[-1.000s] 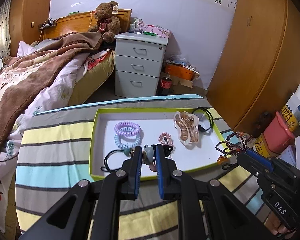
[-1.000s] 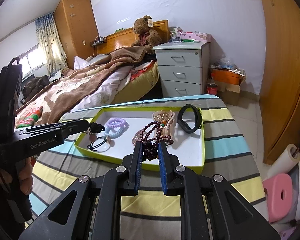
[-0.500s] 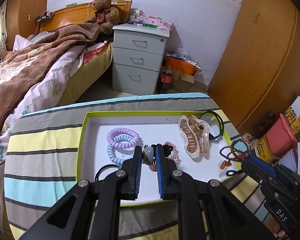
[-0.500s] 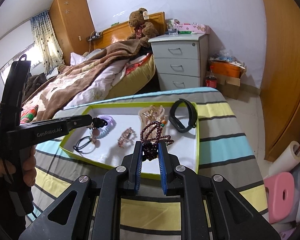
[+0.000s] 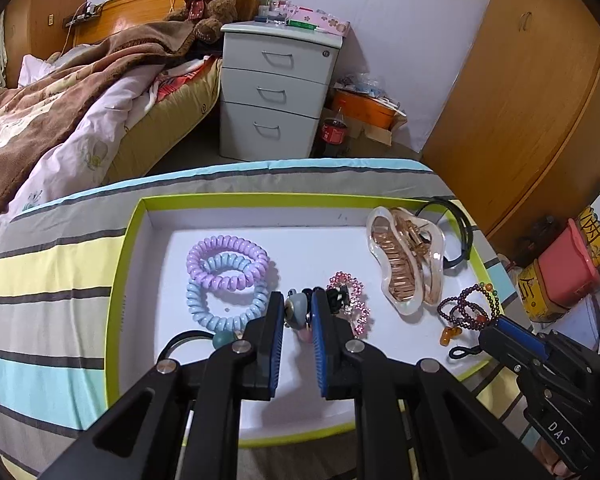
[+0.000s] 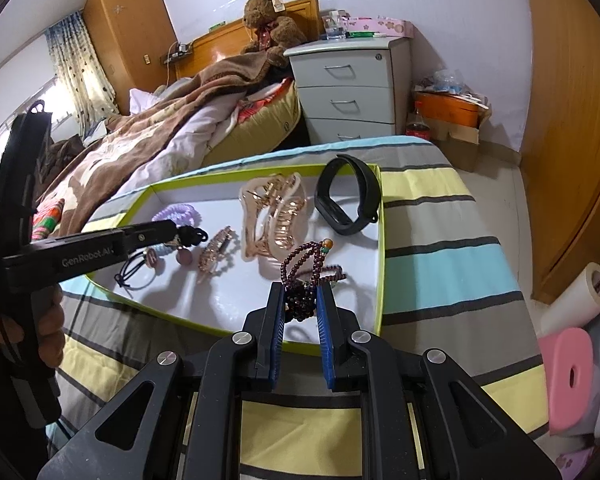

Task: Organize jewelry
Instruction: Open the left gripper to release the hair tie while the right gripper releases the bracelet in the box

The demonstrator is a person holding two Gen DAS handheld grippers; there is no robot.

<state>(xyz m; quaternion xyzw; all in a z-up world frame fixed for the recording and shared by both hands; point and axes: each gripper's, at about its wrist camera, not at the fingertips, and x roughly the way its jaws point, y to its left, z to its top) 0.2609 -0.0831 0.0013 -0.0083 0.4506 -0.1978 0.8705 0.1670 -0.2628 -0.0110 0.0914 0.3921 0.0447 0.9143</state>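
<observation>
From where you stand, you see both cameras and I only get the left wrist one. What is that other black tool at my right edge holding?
Observer: The right gripper is shut on a purple bead bracelet, bunched between its blue pads.
Operator: Is the bracelet lying flat?
Observer: No, its loops rise above the pads, over the white tray.
Operator: I glimpse a black loop behind the hair claw. What is it?
Observer: A black wristband standing on edge in the tray's far corner, beside the rose-gold hair claw.
Operator: Who holds my tool?
Observer: A hand grips the left gripper's handle, at the tray's near left.
</observation>
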